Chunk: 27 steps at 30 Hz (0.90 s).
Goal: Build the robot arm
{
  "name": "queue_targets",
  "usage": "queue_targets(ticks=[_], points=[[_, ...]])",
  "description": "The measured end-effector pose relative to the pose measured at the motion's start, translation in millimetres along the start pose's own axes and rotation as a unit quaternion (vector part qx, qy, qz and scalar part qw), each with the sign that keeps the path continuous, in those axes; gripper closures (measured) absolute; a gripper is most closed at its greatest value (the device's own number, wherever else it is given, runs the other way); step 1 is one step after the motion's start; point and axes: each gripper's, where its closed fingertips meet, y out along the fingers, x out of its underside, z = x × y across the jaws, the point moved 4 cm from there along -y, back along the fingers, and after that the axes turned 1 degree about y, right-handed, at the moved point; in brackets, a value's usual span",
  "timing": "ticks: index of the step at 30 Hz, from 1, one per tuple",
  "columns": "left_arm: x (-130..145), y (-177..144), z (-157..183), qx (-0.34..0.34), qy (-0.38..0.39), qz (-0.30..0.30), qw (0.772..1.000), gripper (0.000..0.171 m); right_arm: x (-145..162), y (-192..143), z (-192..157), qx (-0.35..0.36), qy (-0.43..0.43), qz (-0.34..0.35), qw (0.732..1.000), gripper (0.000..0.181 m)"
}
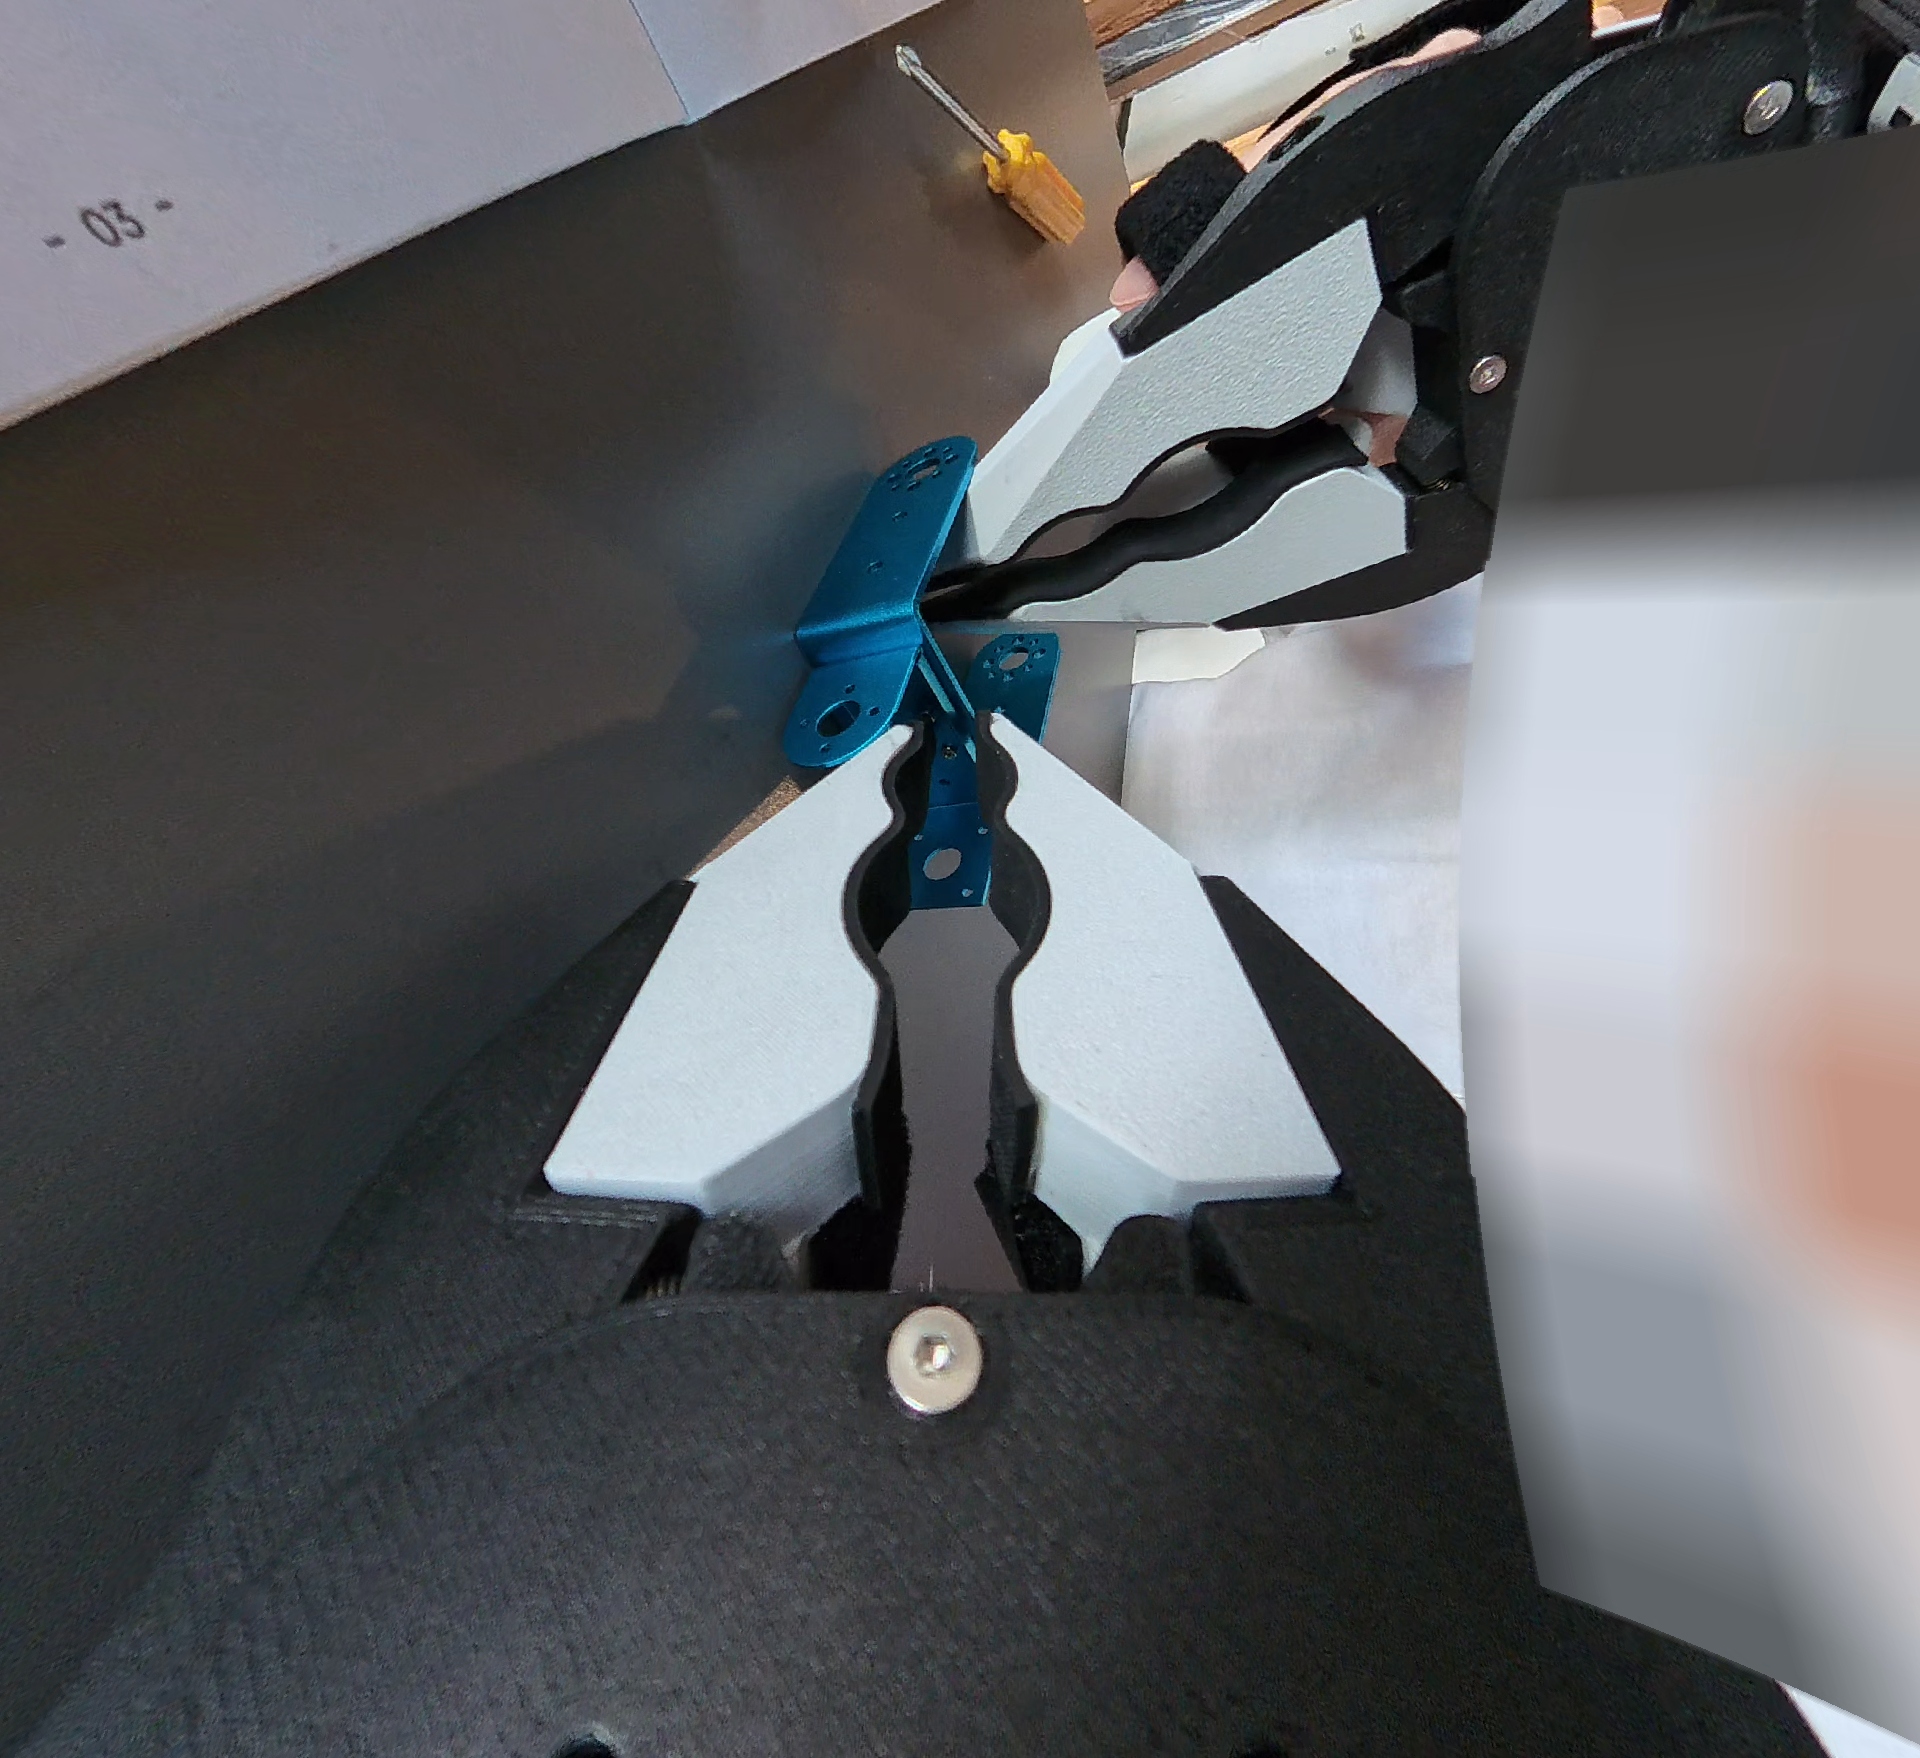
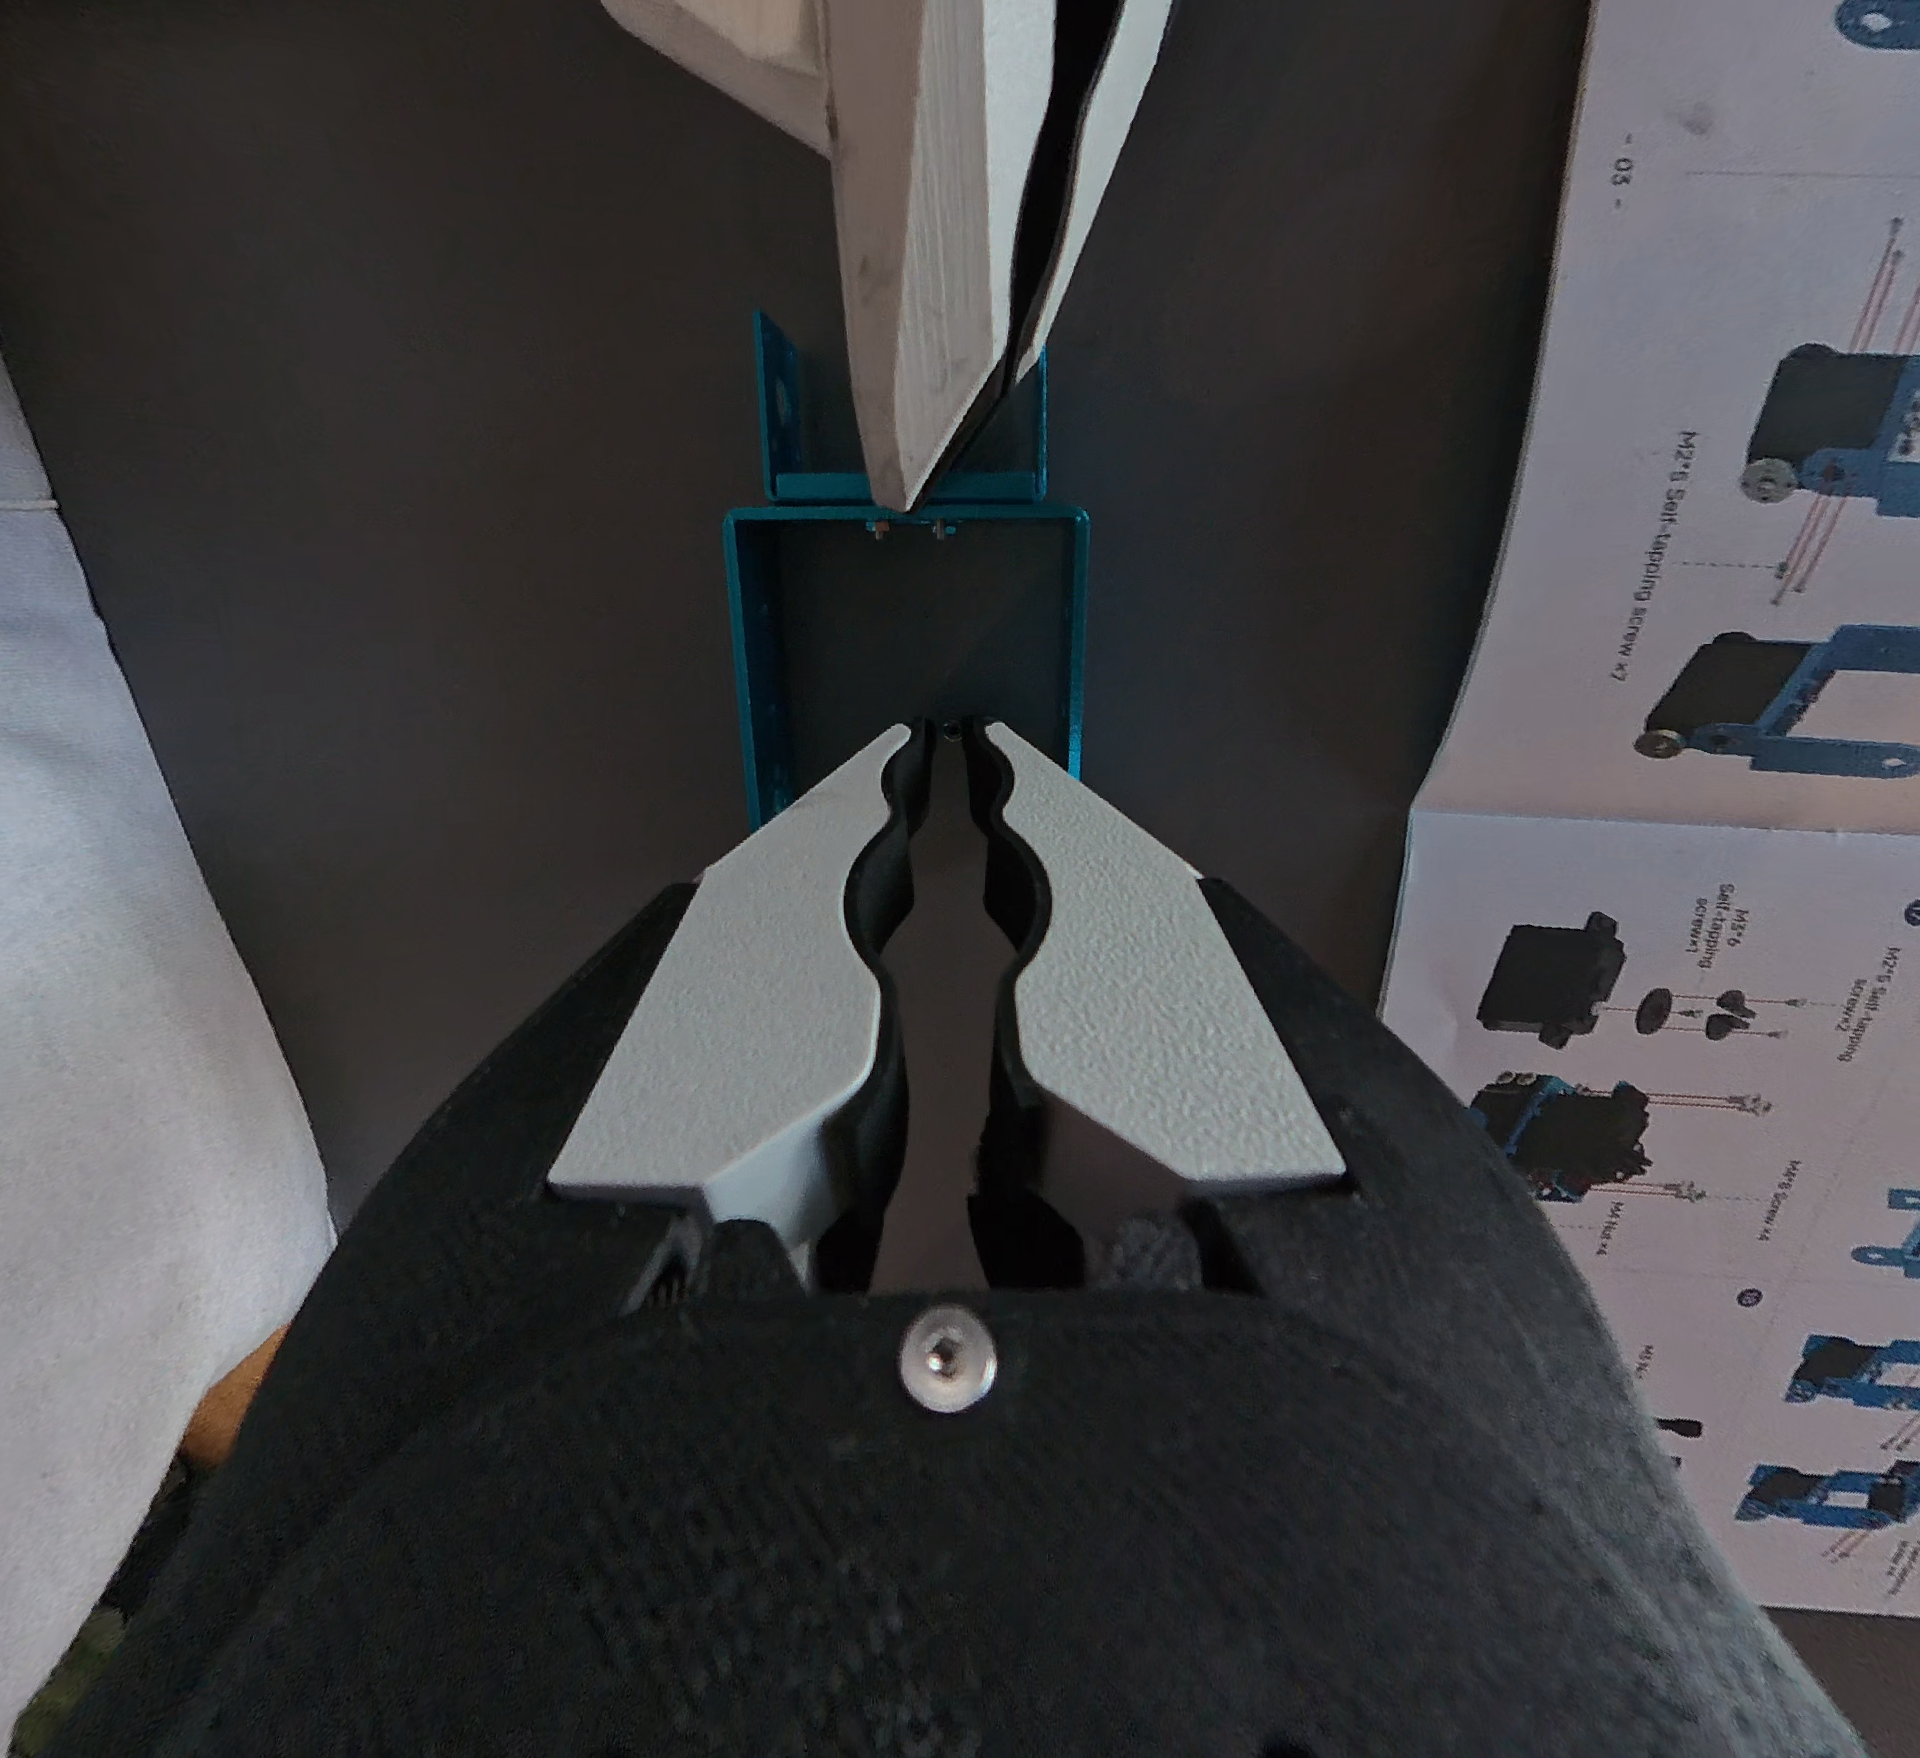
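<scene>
Left gripper: my left gripper (image 1: 951, 737) has its jaws drawn almost together, with only a thin gap at the tips, and it pinches a blue plate edge of the brackets (image 1: 883, 565).
Right gripper: my right gripper (image 2: 943, 729) is closed just as far. In the right wrist view its tips sit on the near edge of the big bracket (image 2: 748, 669). I judge that it grips a thin wall there, but the tips hide the contact itself.
Brackets: they are held between my two grippers, above or on the dark surface (image 2: 416, 358). I cannot tell which.
Layout: the big bracket is an open box shape. The small bracket (image 2: 774, 420) stands back to back against its far wall, with its two ears pointing away from me.
Joint: two small fasteners (image 2: 883, 529) show on the inside of that shared wall, so the two parts look joined there. I cannot see how tight they are.
Left tips: seen from the right wrist, they come down onto that same joint line.
Screwdriver: a yellow-handled screwdriver (image 1: 1029, 186) lies on the surface, well apart from both grippers and untouched.
Sheets: printed sheets (image 2: 1714, 461) with drawings of blue parts lie flat beside the brackets.
Cloth: a white cloth (image 2: 125, 773) lies along the surface's other side.
</scene>
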Motion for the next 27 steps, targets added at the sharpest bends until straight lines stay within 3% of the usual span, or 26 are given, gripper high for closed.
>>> queue_targets(ticks=[27], points=[[0.4, 0.3, 0.3, 0.002, 0.001, -0.002, 1.000, 0.166, 3.3, -1.9, 1.4, -0.013, 0.008, 0.016, 1.000, 0.176]])
